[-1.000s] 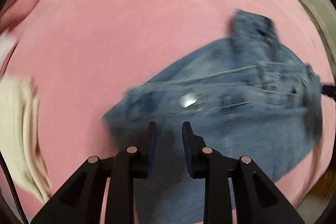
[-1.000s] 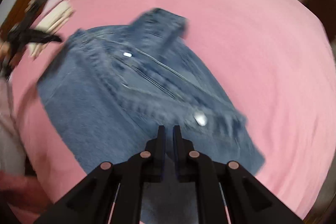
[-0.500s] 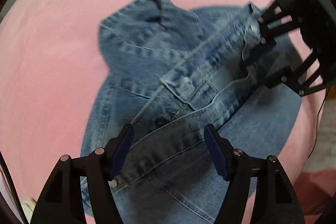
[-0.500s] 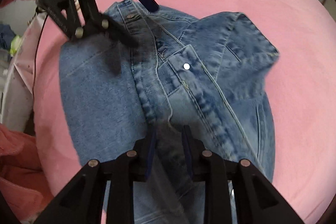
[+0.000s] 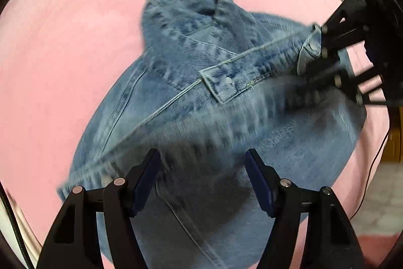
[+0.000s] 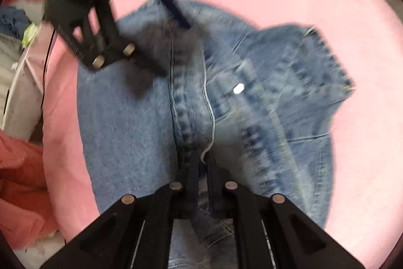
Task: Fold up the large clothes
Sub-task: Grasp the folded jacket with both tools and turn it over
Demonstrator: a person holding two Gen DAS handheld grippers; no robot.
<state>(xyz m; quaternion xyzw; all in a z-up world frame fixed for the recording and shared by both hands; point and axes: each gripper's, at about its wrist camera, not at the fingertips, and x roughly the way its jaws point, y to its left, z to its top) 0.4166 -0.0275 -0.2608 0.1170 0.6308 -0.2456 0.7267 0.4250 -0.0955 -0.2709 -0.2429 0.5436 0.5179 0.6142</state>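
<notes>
**Mia:** Right gripper (image 6: 201,160) is pinched tight on the jean jacket (image 6: 141,132). It has just been closing, and a fold of the button strip sits squeezed between its jaws.

**Ben:** And the left gripper (image 5: 202,168)?

**Mia:** Its jaws are wide apart. They hang just over the jacket and nothing is between them. The jacket spreads out in front of both grippers and under them.

**Ben:** What does the jacket look like?

**Mia:** Blue, thick and rough, with pale faded marks along the stitched seams. The collar (image 5: 186,6) sticks up on the far side from the left gripper. A pocket flap (image 5: 224,85) with a small shiny button lies in the middle.

**Ben:** Any words on it?

**Mia:** None that I can read. The pictures are blurry.

**Ben:** What is around it?

**Mia:** A soft pink sheet (image 5: 75,42) lies under the jacket, smooth all round. Past the sheet, left of the right gripper, sits a crumpled orange-red cloth (image 6: 20,180).
</notes>
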